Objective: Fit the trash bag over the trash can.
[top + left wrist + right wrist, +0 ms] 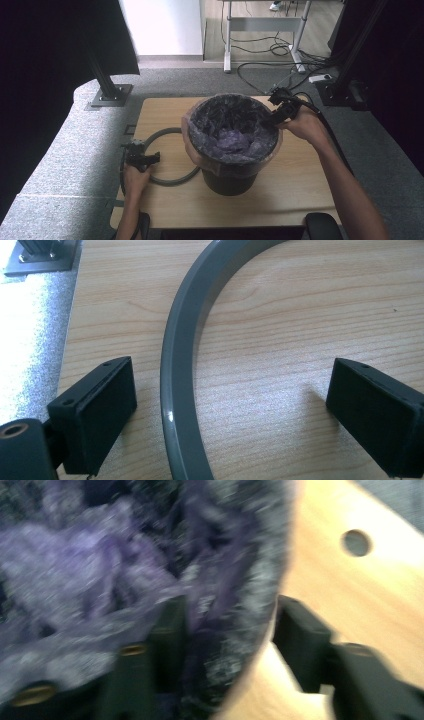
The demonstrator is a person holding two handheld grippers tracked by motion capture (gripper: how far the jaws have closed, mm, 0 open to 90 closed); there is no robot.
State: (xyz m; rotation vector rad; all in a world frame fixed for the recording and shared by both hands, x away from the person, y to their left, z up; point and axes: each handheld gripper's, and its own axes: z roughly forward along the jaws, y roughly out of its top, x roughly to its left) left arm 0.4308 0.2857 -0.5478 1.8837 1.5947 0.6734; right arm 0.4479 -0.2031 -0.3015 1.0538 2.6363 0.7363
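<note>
on the wooden table (300, 175) stands a black bin (231, 177), just right of centre, lined with a thin purplish bag (235, 140) whose edge folds out over the rim. the right gripper (276, 116) sits at the bin's 2 o'clock edge, held by the right hand (305, 125). in the right gripper view, which is blurred, its jaws straddle the rim, one inside against the crumpled bag (100, 580) and one outside over the table (360, 590); the gap is moderate, and whether the pads press the rim i cannot tell. a grey ring (167, 175) lies flat at the bin's 9 o'clock. the left gripper (155, 158) rests low at the ring's 9 o'clock, jaws wide, straddling the ring's band (175, 390) without touching it.
</note>
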